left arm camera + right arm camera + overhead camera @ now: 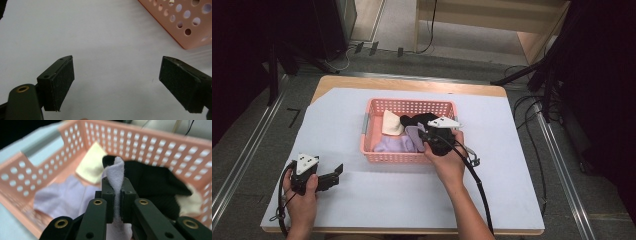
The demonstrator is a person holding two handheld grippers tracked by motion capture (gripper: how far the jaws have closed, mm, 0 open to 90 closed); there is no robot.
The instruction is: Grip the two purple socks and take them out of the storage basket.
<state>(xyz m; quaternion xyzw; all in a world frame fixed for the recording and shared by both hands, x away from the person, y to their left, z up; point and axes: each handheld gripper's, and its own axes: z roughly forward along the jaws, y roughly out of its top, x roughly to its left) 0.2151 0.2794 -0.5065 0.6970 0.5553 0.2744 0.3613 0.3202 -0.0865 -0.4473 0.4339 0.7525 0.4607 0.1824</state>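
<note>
Pinching lilac cloth (115, 187) btwn right gripper (115, 195) fingers, over basket (172, 150).

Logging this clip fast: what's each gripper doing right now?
Left gripper: open, holding nothing, over the table cover.
Right gripper: shut on the lilac cloth, inside the pink basket.

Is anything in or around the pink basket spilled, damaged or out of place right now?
Nothing stands out. The pink basket sits squarely on the table, with the cloths inside it. The right gripper pinches a fold of the lavender cloth over the basket; the left gripper rests open on the bare table.
</note>
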